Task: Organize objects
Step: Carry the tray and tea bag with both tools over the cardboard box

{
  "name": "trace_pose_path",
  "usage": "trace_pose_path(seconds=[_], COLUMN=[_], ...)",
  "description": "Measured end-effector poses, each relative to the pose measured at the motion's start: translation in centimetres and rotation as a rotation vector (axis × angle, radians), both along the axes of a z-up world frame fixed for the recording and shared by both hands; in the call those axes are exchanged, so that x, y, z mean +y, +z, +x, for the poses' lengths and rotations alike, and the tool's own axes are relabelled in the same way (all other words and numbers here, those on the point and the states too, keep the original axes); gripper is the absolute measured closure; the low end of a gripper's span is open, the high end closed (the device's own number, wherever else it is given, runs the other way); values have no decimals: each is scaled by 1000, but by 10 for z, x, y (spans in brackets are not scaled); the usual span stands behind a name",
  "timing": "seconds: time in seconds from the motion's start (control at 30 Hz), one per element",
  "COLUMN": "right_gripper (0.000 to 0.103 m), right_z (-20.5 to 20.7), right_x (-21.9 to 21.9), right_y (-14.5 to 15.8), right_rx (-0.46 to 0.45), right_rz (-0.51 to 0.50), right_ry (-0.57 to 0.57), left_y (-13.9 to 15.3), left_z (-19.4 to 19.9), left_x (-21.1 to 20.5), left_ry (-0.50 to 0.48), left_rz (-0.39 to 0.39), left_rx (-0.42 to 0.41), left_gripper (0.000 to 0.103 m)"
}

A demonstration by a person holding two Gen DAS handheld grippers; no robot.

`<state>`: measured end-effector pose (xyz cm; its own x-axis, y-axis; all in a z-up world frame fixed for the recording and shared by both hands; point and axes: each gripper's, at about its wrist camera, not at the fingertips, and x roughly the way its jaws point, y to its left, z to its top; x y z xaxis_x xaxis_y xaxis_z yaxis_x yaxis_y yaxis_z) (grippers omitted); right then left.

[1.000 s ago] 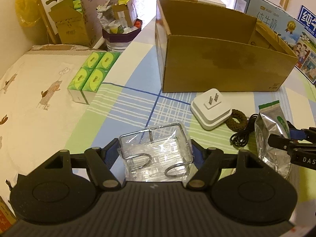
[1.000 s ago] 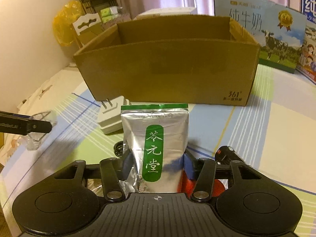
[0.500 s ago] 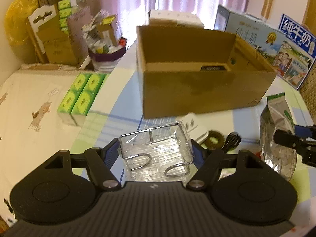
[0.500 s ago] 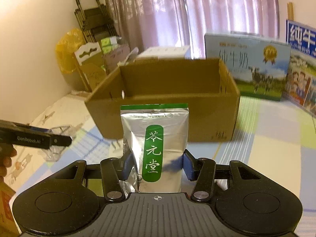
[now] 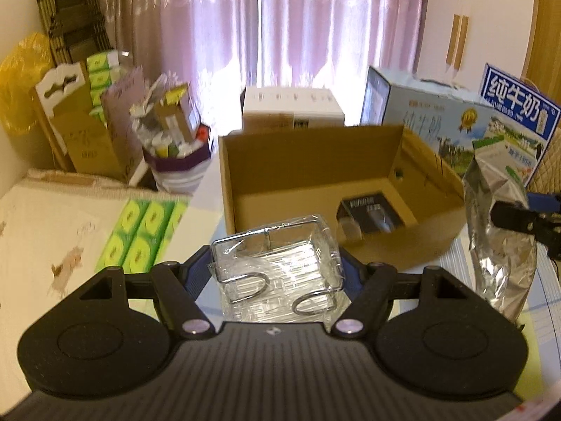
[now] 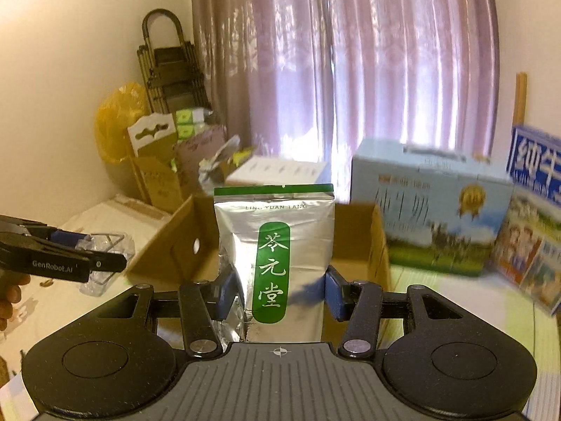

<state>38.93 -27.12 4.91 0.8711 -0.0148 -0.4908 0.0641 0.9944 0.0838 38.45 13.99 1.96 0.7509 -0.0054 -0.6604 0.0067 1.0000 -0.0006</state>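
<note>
My left gripper (image 5: 275, 273) clamps the clear rack (image 5: 277, 273), right gripper (image 6: 278, 296) clamps the foil pouch (image 6: 275, 256); clear the box (image 5: 315, 189) wall, then lower inside.

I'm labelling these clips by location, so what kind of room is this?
Probably a lived-in home room, perhaps a bedroom: sheer pink window curtains, blue printed milk cartons, green tissue packs, and an open brown cardboard box on a checked cloth.
</note>
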Motion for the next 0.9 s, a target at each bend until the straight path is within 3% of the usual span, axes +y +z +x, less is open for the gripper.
trace_pose_path(seconds=[0.4,0.9], right_gripper=[55,55], right_z=[75,120], right_x=[-40,-61], right_y=[11,-35], right_rx=[-54,-49], right_rz=[-105,-162], right_ry=[-29,4], left_y=[21,9], left_z=[68,115], left_x=[-14,-11], left_ry=[-15,8], left_rz=[24,28], left_rx=[-52,-21], left_gripper=[32,32])
